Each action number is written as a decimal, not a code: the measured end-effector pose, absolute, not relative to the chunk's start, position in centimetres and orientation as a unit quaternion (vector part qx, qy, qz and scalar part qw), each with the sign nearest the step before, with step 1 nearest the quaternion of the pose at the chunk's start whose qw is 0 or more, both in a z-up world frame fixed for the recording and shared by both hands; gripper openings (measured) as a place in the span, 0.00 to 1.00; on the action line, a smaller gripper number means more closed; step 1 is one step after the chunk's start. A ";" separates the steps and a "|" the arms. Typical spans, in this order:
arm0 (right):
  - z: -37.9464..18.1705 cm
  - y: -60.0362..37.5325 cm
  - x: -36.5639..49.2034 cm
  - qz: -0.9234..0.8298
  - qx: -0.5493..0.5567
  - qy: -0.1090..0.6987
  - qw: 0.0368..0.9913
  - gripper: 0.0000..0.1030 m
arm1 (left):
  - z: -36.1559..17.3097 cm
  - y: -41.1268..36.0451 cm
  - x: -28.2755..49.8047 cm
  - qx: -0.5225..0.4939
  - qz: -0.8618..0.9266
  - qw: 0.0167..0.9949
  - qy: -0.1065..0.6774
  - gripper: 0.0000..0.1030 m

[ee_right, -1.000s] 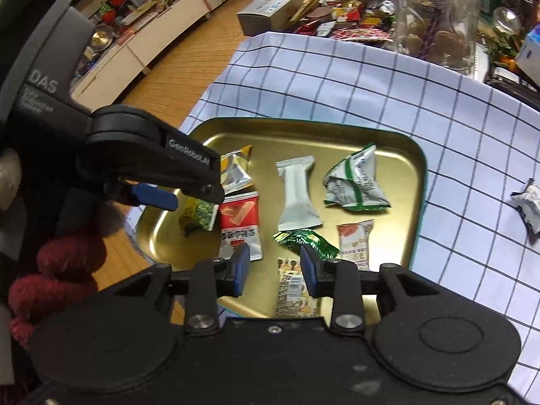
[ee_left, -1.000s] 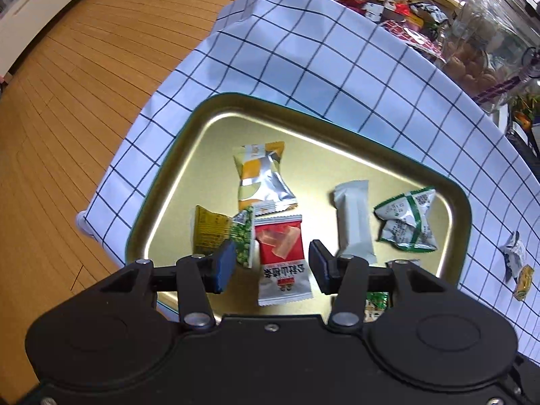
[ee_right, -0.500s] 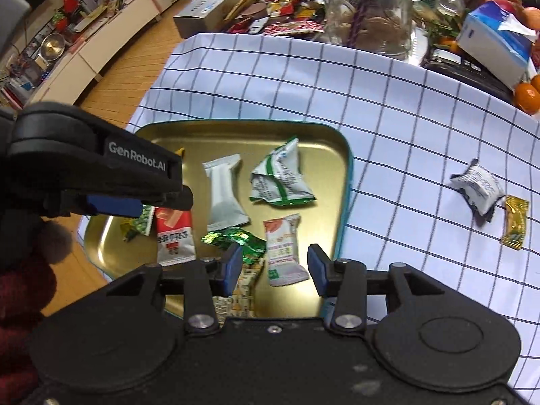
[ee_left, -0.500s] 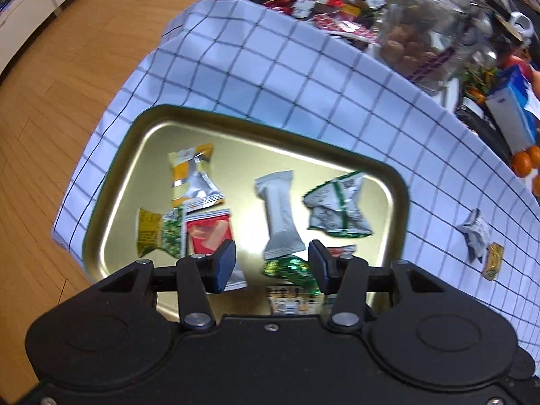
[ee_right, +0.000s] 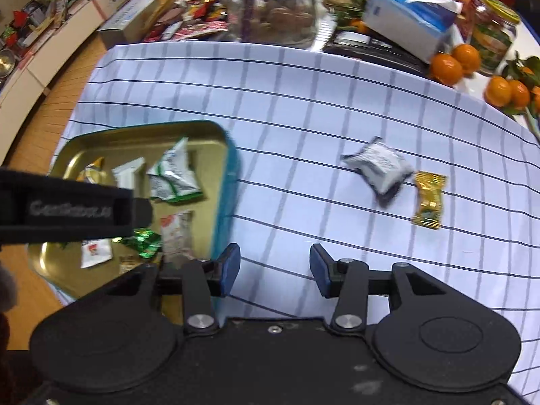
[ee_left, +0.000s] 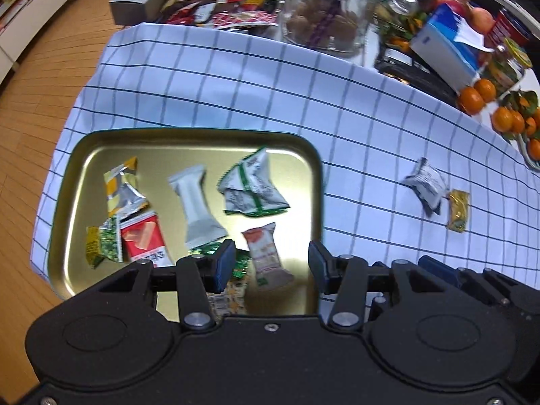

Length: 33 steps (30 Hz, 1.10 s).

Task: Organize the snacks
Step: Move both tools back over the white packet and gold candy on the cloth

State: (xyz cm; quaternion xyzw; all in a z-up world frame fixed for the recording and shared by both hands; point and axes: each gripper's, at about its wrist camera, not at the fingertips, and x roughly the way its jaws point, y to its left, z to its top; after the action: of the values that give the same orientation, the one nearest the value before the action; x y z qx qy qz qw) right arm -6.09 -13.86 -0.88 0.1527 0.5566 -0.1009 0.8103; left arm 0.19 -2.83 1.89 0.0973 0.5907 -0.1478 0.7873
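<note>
Evidently between picks, my right gripper (ee_right: 275,266) was opening with nothing between its jaws, my left gripper (ee_left: 271,266) spread and empty over the gold tray (ee_left: 314,168); next called for reaching the grey-white packet (ee_right: 379,165) lying well right of that tray.

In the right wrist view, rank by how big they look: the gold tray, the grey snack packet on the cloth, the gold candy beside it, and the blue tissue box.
Largest to smallest, as they look:
1. gold tray, though partly hidden
2. blue tissue box, which stands farther off, so its true size is unsure
3. grey snack packet
4. gold candy
</note>
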 end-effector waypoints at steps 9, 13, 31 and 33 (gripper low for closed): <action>-2.0 -19.3 -8.2 -0.168 0.176 0.565 0.788 0.49 | 1.2 -7.1 -1.0 0.114 -0.186 0.774 0.594 0.54; -2.2 -22.8 -9.1 -0.228 0.210 0.560 0.768 0.50 | 1.2 -8.6 -1.2 0.117 -0.199 0.770 0.595 0.54; -3.1 -26.8 -7.0 -0.272 0.269 0.509 0.771 0.49 | 1.4 -10.3 1.9 0.064 -0.199 0.759 0.616 0.54; -3.4 -26.4 -6.6 -0.272 0.250 0.511 0.776 0.49 | 1.3 -10.5 1.9 0.064 -0.201 0.758 0.618 0.54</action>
State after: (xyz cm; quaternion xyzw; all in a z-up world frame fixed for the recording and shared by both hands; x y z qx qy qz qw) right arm -6.59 -26.36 -3.42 0.2503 0.5114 -0.2720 0.7758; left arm 1.86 -10.51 1.32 0.0638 0.6175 -0.2013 0.7577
